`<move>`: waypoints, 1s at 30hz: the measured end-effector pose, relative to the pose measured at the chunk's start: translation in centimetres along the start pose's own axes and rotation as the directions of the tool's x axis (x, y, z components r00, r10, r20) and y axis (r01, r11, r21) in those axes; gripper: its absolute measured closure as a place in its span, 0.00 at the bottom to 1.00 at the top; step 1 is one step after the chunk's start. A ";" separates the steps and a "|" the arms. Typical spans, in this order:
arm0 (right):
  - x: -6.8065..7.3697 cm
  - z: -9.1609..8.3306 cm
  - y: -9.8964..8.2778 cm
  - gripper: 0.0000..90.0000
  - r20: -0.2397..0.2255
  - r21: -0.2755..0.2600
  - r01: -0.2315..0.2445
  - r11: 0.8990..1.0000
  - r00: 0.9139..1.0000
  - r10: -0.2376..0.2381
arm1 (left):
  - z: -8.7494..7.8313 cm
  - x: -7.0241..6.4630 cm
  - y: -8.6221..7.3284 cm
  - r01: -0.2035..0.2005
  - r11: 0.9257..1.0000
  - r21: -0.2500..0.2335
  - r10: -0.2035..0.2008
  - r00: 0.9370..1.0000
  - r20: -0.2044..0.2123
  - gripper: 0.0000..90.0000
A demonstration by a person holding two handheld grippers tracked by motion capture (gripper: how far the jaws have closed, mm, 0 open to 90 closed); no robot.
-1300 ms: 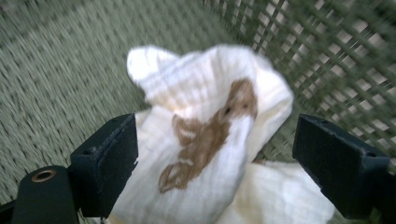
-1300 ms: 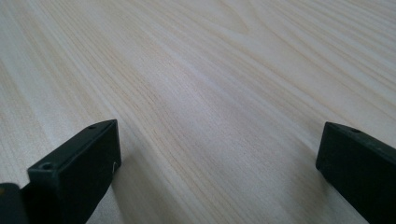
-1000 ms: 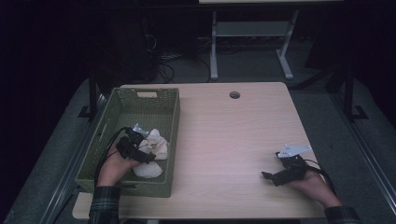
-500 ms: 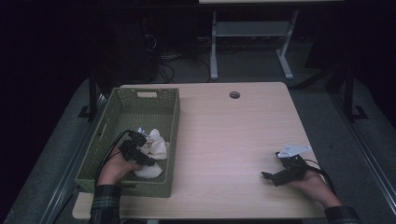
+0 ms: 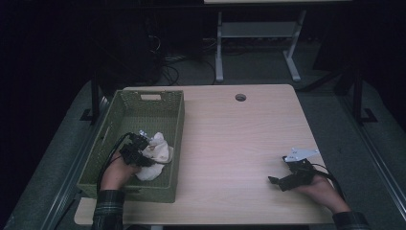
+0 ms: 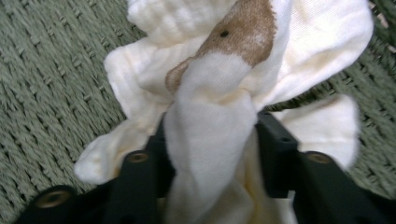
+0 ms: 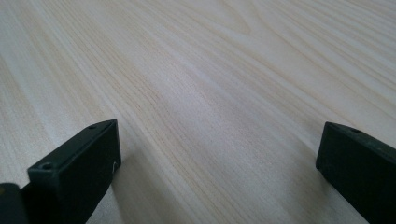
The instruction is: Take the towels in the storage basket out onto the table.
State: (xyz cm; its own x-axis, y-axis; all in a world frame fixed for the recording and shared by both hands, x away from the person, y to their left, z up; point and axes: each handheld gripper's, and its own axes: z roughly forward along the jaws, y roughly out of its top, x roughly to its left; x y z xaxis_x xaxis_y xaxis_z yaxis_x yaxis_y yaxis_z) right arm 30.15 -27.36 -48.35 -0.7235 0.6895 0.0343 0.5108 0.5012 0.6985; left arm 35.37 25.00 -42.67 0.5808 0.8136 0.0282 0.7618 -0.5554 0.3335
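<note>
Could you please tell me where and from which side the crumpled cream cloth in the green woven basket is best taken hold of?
Judging by its pose, grip the raised fold at the near end of the crumpled cream cloth, coming from above on the person's side. That bunched ridge stands clear of the green woven basket floor. The left tool has just been closing and already pinches that fold between its jaws.

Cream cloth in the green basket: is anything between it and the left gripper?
Nothing is. The left gripper has just been closing, and its jaws now pinch a fold of the cream cloth lying on the basket floor.
</note>
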 end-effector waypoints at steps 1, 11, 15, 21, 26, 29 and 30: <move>0.0 0.0 0.0 0.00 0.000 0.000 0.000 1.000 1.000 0.000 | -0.1 0.0 0.0 -0.001 1.000 0.002 0.001 1.000 0.003 0.70; 0.0 0.0 0.0 0.00 0.000 -0.002 -0.001 1.000 1.000 0.001 | -2.3 1.1 -0.4 0.088 0.982 -0.168 -0.074 0.993 0.089 0.79; 0.0 0.0 0.0 0.00 0.000 -0.002 -0.001 1.000 1.000 0.001 | -3.3 1.5 -0.6 0.104 0.965 -0.240 -0.076 0.989 0.123 0.79; 0.0 0.0 0.0 0.00 -0.001 -0.003 -0.002 1.000 1.000 0.002 | -4.5 1.6 -0.7 0.120 0.928 -0.353 -0.071 0.987 0.147 0.79; 0.0 0.0 0.0 0.00 0.000 -0.001 0.000 1.000 1.000 0.000 | -5.3 1.6 -0.9 0.123 0.900 -0.418 -0.055 0.984 0.169 0.79; 0.0 0.0 0.0 0.00 0.000 -0.001 0.001 1.000 1.000 -0.001 | -5.7 1.7 -0.7 0.128 0.889 -0.439 -0.049 0.981 0.186 0.79; 0.0 0.0 0.0 0.00 0.000 -0.002 0.001 1.000 1.000 -0.001 | -5.8 1.6 -0.7 0.136 0.883 -0.450 -0.050 0.979 0.198 0.79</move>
State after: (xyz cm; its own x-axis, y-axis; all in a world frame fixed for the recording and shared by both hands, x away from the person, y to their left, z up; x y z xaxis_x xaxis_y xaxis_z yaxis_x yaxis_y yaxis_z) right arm 30.17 -27.34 -48.36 -0.7239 0.6890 0.0339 0.5094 0.5008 0.6998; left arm 34.07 27.69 -37.39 0.5873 0.7901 -0.1756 0.6224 -0.3022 0.7220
